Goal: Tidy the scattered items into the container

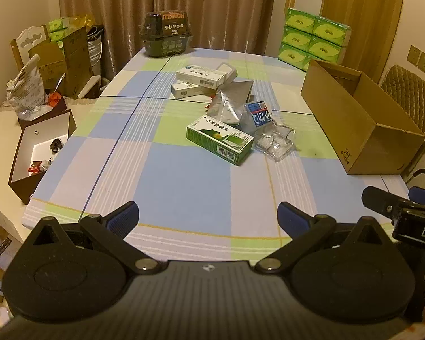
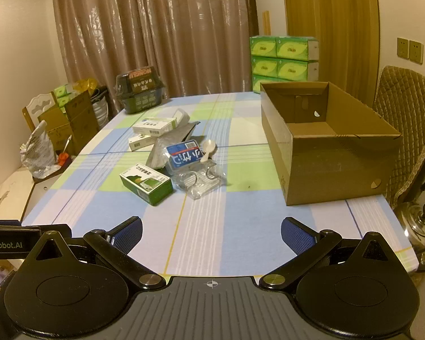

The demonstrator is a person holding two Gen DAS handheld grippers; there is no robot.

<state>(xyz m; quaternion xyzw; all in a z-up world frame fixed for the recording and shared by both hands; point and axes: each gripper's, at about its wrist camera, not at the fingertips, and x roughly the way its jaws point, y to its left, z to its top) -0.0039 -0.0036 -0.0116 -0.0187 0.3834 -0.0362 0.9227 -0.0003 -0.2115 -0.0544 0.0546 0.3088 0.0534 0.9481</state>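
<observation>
Clutter sits mid-table, ahead of both wide-open, empty grippers: left gripper (image 1: 208,215), right gripper (image 2: 211,231). The green box (image 2: 146,183), nearest item, lies flat, long axis diagonal, left of the right gripper's line and nearly centred for the left. The cardboard box (image 2: 333,167) stands empty to the right.

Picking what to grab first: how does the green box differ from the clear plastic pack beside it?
The green box is opaque, printed card with crisp edges and a barcode; the clear plastic pack is see-through and crumpled, with metal rings visible inside. The green box lies nearer the left gripper; the clear plastic pack lies nearer the cardboard box. Both rest flat on the tablecloth, not yet put away.
</observation>
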